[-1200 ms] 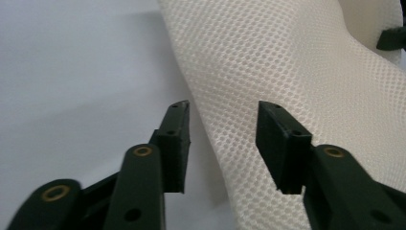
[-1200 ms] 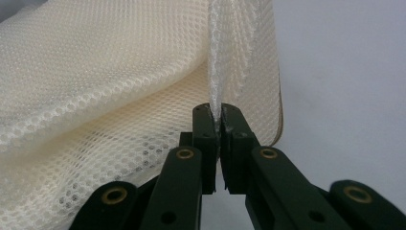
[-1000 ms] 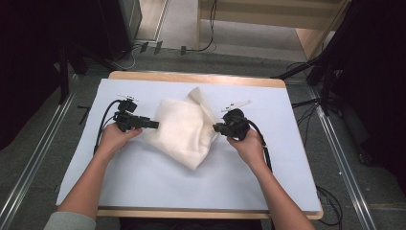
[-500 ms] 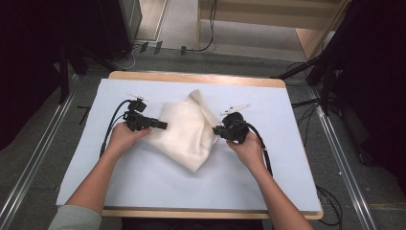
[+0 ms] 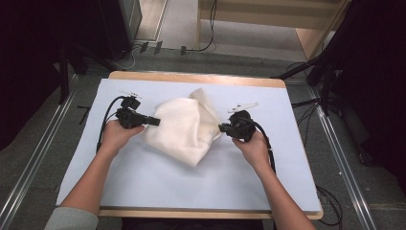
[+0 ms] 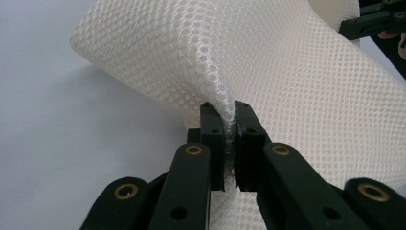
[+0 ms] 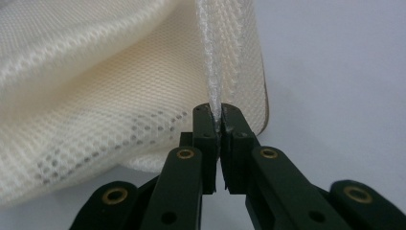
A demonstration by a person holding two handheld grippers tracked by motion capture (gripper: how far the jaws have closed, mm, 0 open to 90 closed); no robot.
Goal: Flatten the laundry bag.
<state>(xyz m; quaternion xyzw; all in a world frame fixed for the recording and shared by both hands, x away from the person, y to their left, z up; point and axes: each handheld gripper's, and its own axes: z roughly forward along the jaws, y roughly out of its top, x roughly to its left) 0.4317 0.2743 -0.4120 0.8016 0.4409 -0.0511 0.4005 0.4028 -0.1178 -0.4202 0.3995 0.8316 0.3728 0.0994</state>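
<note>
A white mesh cloth lies crumpled in the middle of the pale blue table cover. My left gripper has just been closing and now pinches a fold of the mesh cloth at its left edge; the fabric runs between its pads. The left gripper lifts that fold a little off the cover. My right gripper stays shut on the cloth's right edge, where a thin seam of the mesh cloth is clamped between the jaws of the right gripper.
A wooden table edge borders the cover at the back. Two small white clips lie on the cover behind the right hand and behind the left one. Cables trail from both grippers; metal rails run along the floor on either side.
My left gripper slid right onto the cloth's left edge and closed on it, raising the fold slightly. The right hand and its grip stayed as they were.
</note>
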